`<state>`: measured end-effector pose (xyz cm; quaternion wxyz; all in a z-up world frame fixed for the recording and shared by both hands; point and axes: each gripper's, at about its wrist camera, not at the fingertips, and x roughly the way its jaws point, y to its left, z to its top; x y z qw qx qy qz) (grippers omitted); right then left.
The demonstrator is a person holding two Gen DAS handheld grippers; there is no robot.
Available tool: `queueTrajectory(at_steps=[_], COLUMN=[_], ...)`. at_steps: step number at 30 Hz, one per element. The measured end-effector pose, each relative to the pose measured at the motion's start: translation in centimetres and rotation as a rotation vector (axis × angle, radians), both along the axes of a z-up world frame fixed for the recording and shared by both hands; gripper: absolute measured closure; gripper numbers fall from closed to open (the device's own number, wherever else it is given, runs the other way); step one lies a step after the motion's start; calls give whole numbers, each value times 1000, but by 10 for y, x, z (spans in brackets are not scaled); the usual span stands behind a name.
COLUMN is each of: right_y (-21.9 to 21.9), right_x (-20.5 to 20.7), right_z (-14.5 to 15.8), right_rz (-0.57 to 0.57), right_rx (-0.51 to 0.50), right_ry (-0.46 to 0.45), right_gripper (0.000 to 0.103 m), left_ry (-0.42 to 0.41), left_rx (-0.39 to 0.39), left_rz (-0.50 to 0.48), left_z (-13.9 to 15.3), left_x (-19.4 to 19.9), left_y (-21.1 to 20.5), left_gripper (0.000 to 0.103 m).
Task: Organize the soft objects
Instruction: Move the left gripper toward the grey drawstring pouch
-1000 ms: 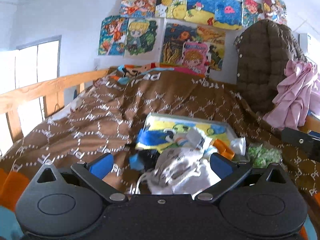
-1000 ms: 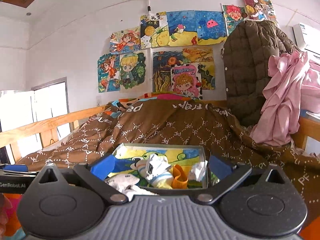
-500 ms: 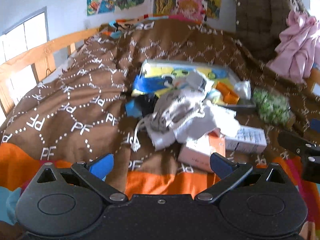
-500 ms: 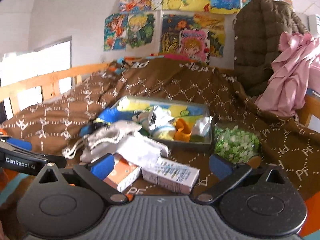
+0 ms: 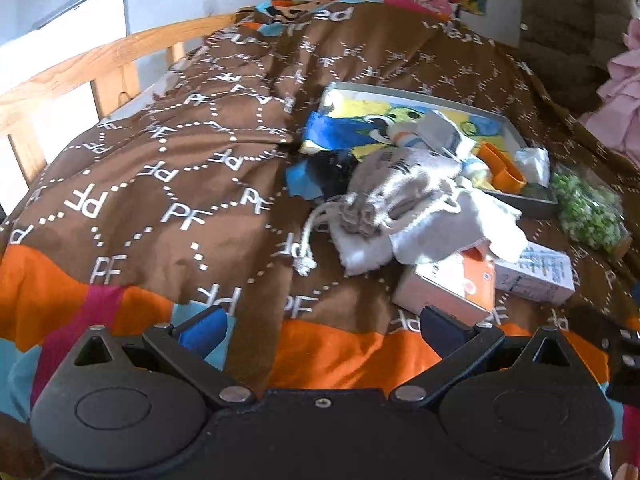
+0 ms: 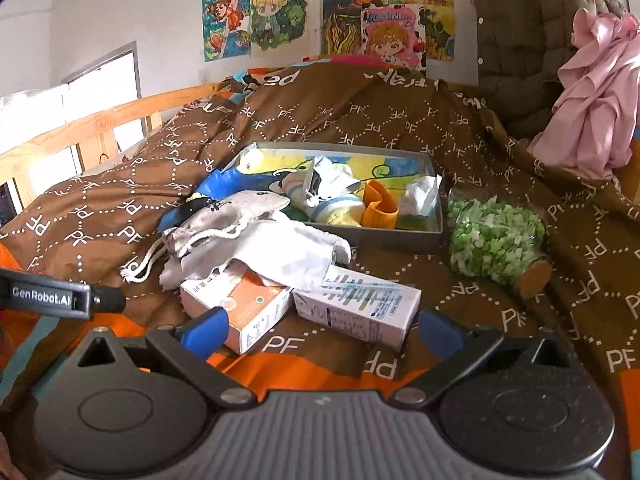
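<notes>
Left wrist view has tilted down, revealing two boxes (image 5: 488, 280).

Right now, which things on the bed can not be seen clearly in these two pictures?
- Orange-and-white carton: top covered by the white cloth, both views.
- Black-and-blue item: mostly behind the grey drawstring pouch, left wrist view.
- Small print on the white carton: too small, both views.
- Grey tray floor: hidden under its contents.

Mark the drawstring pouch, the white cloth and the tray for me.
grey drawstring pouch (image 6: 236, 216), right wrist view, middle of its body.
white cloth (image 6: 288, 254), right wrist view, centre of the crumpled fabric.
tray (image 6: 384, 238), right wrist view, its near grey wall.
</notes>
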<state>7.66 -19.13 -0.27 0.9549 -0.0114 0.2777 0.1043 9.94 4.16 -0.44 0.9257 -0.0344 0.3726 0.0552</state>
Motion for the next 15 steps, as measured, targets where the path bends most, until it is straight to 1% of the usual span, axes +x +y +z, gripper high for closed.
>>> queueTrajectory(at_steps=[3,9,15], right_y=[0,-1,2], right_x=[2,4,6], right_z=[-1,-1,-3], right_rz=[2,1,20], right_rx=[15,52,82], right_ry=[9,6,-19], right_gripper=[0,0,0], left_ry=[-15,-22,-77], left_rx=[12,1,-2], left_rz=[36,73,83], left_z=[2,2,6], left_x=[1,6,13], left_y=[4,9,10], left_gripper=[1,1,1])
